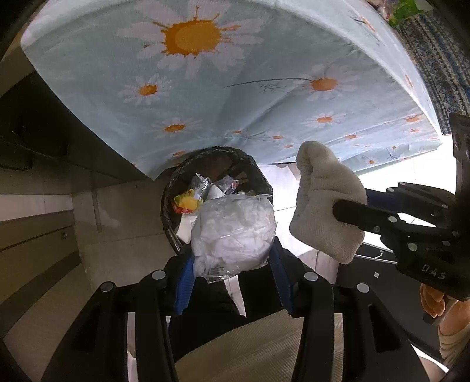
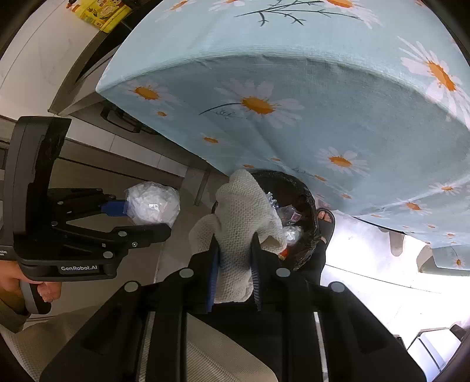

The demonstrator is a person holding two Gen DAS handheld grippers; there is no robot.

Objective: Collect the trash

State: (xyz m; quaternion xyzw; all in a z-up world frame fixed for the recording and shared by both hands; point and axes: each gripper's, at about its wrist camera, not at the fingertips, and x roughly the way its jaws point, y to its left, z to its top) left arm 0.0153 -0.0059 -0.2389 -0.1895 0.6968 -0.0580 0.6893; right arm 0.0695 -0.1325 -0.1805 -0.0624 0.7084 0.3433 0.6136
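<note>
A black-lined trash bin (image 1: 173, 188) stands on the floor below a table edge, with wrappers and a yellow packet (image 1: 186, 202) inside. My left gripper (image 1: 233, 255) is shut on a clear plastic bag of crumpled white paper (image 1: 235, 229), held just over the bin's near rim. My right gripper (image 2: 235, 244) is shut on a beige knitted cloth (image 2: 241, 205), which hangs over the bin (image 2: 308, 199) and hides part of it. From the right wrist view the left gripper (image 2: 147, 219) and its bag (image 2: 152, 202) sit to the left of the bin.
A light-blue daisy tablecloth (image 1: 205, 88) overhangs the bin from behind. A foot in a dark sandal (image 2: 324, 220) stands right beside the bin. Cabinet fronts (image 1: 35, 235) run along the left, and a yellow box (image 2: 100, 11) lies on a counter.
</note>
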